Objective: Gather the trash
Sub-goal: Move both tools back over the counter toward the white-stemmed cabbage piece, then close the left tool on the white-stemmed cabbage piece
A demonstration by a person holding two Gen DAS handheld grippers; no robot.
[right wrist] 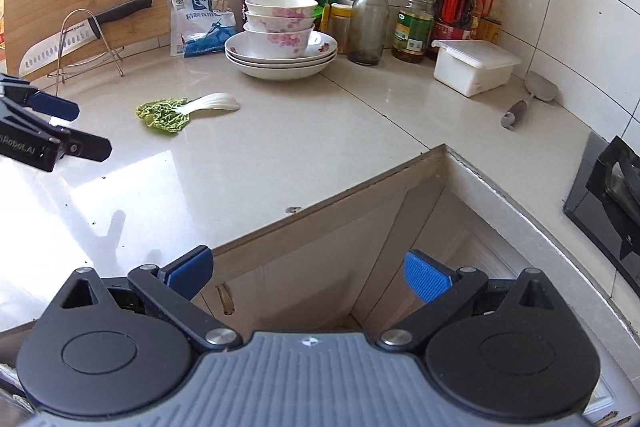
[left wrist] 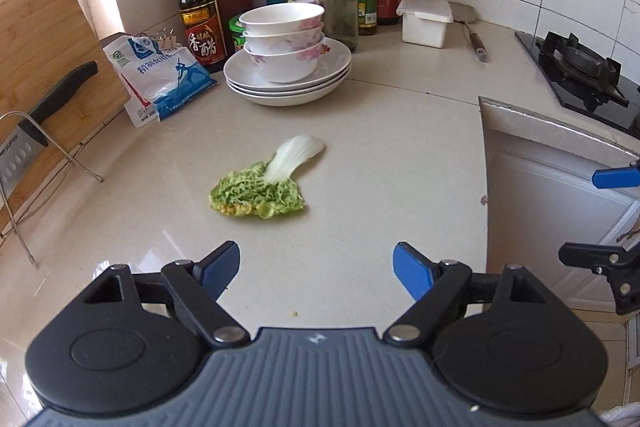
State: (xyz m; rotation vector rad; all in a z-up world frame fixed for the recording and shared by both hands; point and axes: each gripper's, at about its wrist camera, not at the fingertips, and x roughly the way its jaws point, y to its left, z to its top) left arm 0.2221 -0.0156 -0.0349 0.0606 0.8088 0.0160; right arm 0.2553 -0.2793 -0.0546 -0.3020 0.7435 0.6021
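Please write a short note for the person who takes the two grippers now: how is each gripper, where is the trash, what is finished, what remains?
Left gripper: jaws open, nothing held, above the counter, pointed at the cabbage leaf.
Right gripper: jaws open, nothing held, over the counter's inner corner edge, above the cabinet doors.
Trash: one cabbage leaf lies flat on the counter, in front of the stacked bowls and plates, touching nothing else. A small green crumb lies near the left gripper.
Done: nothing collected yet.
Left: pick up the leaf, then the crumb. No bin is in view.
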